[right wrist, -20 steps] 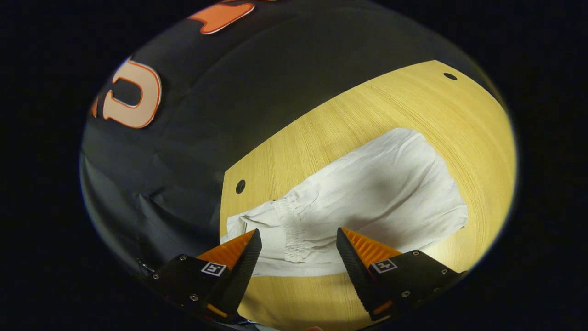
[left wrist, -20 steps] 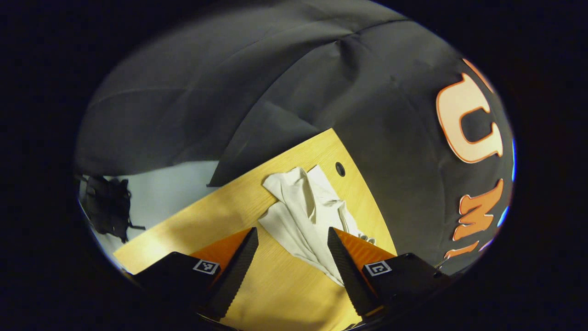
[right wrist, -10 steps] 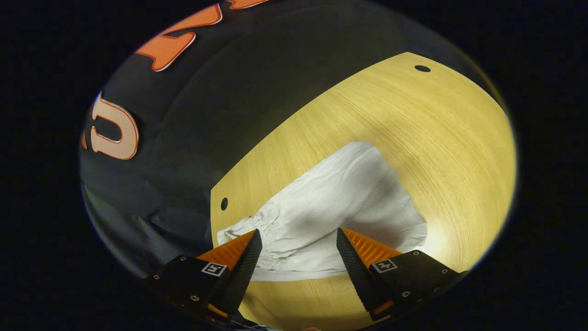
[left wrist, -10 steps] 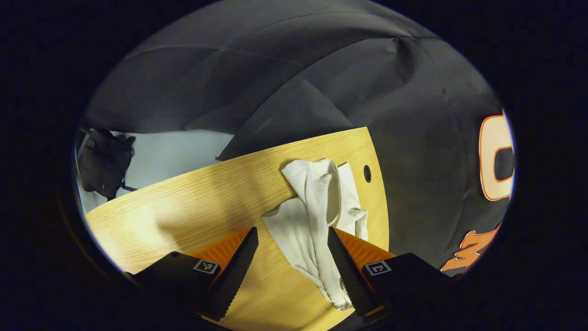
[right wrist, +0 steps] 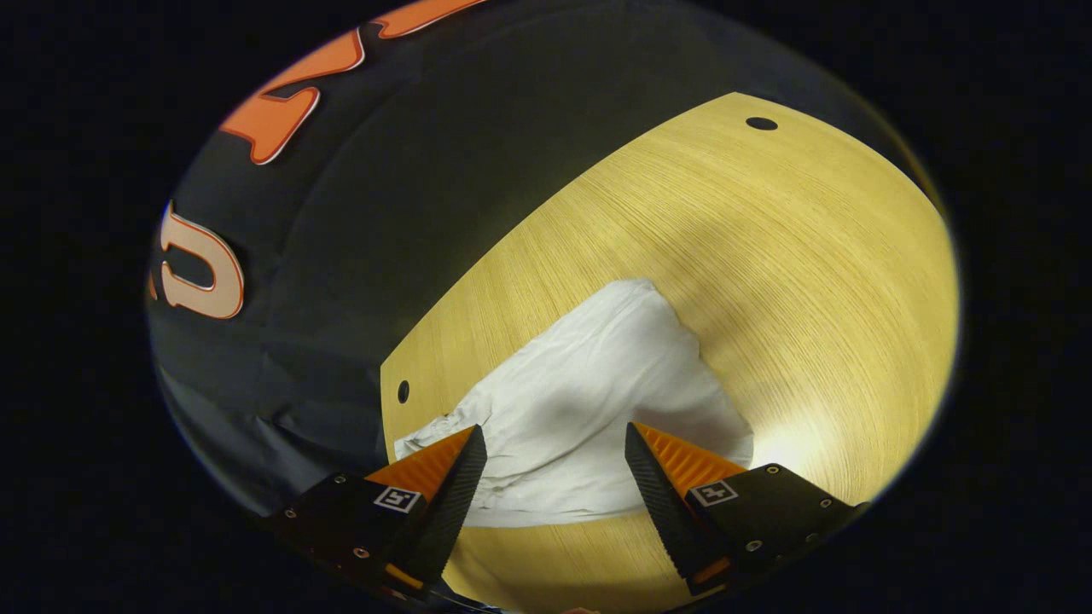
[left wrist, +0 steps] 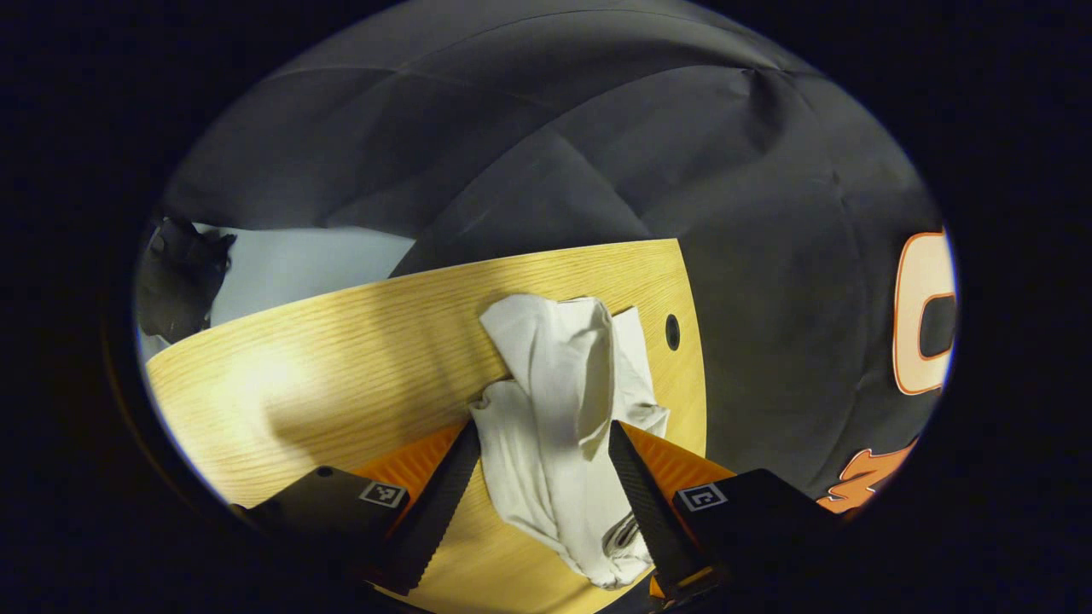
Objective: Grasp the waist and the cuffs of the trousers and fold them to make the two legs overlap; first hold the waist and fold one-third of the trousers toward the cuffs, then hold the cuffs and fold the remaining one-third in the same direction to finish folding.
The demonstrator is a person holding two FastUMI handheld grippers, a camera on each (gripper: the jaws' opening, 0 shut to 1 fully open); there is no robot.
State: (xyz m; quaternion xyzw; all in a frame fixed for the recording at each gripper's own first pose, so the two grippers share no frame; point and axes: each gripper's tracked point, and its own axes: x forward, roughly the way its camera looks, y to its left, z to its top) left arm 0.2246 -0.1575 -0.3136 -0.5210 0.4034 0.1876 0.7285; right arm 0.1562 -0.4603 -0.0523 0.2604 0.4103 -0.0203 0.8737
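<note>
Since a second ago both your grippers have closed in on the white trousers (left wrist: 554,426): in the left gripper view the cloth has slid from off to one side to between the fingers, and in the right gripper view the garment (right wrist: 580,426) has grown closer and shifted under the tips.

Left gripper (left wrist: 539,443): jaws wide, nothing pinched; crumpled cloth lies between them, one edge touching or just beside a finger. Cannot tell if this end is the cuffs.

Right gripper (right wrist: 553,448): jaws wide too, hovering over the gathered end, which I read as the waist, near the table's edge and its cable hole (right wrist: 403,391).

Trousers lie bunched on the wooden table (right wrist: 768,256), by its corner next to the booth wall, legs not yet laid over each other.

Judgement: you're at the pre-grasp for the first fold. Nothing's held yet. Cloth is rumpled, so you risk pinching one layer only; get both layers in before you lift.
</note>
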